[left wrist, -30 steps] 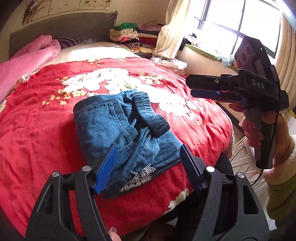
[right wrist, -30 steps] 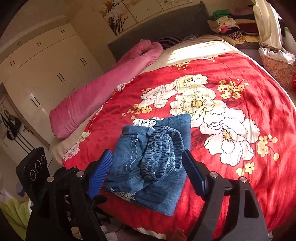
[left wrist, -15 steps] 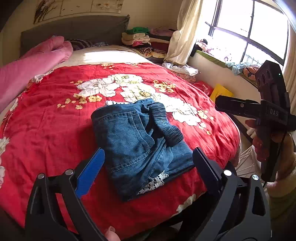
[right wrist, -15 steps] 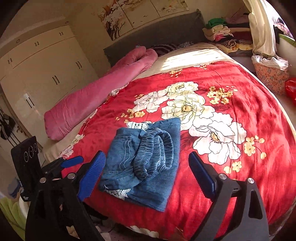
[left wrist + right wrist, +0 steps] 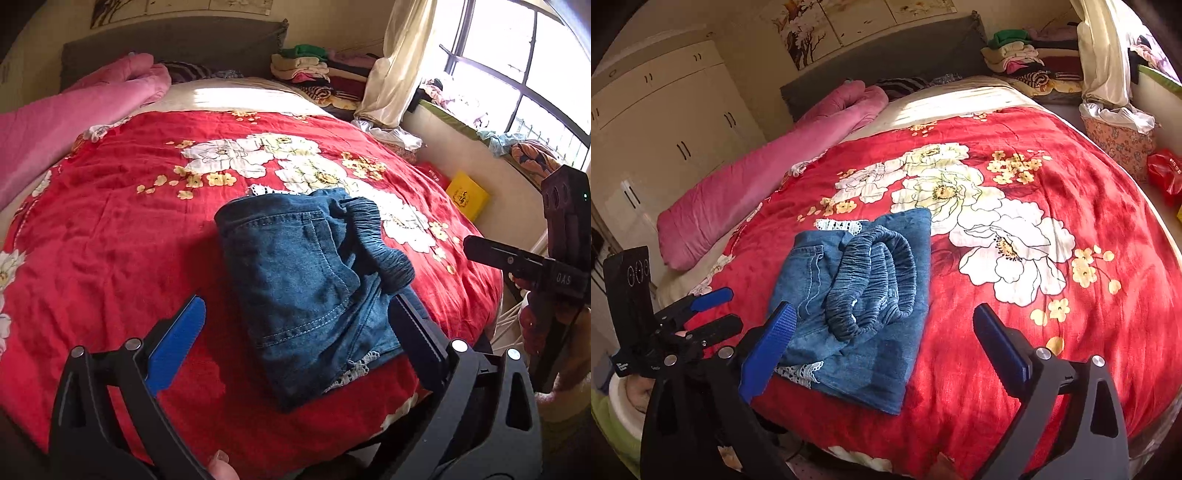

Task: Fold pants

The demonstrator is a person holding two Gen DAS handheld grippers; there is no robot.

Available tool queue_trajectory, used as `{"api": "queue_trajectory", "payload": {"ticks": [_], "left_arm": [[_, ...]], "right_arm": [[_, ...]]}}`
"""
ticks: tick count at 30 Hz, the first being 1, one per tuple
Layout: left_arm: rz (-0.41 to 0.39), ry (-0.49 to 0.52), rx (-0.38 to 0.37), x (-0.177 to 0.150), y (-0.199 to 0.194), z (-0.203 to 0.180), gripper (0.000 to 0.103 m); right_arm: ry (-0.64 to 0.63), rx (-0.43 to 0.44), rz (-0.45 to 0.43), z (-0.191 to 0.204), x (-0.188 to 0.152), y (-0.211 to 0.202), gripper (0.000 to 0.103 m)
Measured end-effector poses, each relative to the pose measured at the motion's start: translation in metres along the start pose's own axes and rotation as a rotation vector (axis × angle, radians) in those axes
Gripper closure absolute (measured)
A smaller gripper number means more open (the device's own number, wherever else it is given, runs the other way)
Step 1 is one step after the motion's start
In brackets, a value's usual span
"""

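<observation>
The red floral bedspread [image 5: 1052, 177] lies bare and flat on all sides of the folded pants [image 5: 857, 310] – open room right of them and toward the headboard. A rolled pink blanket [image 5: 757, 184] lines the left edge. Stacked clothes [image 5: 1023, 59] fill the far corner, and a floral basket [image 5: 1123, 140] and yellow box [image 5: 467, 195] sit off the window side – clear of the bed

This is a bedroom in a home. A bed [image 5: 1071, 192] with a red floral quilt fills the room, its grey headboard [image 5: 886, 55] against the far wall. A rolled pink blanket [image 5: 768, 177] lies along the bed's left edge, beside cream wardrobes [image 5: 665, 122]. Folded clothes [image 5: 317, 74] are stacked near the curtained window [image 5: 517, 74].
</observation>
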State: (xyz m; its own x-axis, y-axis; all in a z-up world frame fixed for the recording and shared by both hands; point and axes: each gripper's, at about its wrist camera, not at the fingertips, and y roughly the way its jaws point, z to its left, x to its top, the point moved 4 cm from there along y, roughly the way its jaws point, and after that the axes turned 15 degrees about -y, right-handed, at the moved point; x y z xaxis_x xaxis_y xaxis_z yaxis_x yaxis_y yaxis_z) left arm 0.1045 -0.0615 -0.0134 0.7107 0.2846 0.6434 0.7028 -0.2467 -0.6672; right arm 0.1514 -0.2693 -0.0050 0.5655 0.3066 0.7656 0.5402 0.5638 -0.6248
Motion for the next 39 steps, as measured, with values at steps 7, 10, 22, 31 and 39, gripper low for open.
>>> {"api": "queue_trajectory", "payload": {"ticks": [7, 10, 22, 31, 39], "left_arm": [[0.022, -0.025, 0.026, 0.001, 0.017, 0.014, 0.010], [0.030, -0.035, 0.036, 0.002, 0.024, 0.020, 0.010], [0.087, -0.071, 0.052, 0.007, 0.061, 0.040, 0.010], [0.108, -0.050, 0.031, 0.009, 0.082, 0.035, 0.010], [0.129, -0.105, -0.054, 0.016, 0.092, 0.031, 0.012]], "right_arm": [[0.007, -0.009, 0.049, -0.002, -0.014, 0.021, 0.007], [0.015, -0.007, 0.065, -0.003, -0.018, 0.029, 0.007], [0.018, 0.026, 0.120, 0.004, -0.022, 0.064, 0.007], [0.102, 0.068, 0.109, -0.003, -0.015, 0.077, 0.006], [0.193, 0.138, 0.079, -0.009, -0.015, 0.097, 0.009]]}}
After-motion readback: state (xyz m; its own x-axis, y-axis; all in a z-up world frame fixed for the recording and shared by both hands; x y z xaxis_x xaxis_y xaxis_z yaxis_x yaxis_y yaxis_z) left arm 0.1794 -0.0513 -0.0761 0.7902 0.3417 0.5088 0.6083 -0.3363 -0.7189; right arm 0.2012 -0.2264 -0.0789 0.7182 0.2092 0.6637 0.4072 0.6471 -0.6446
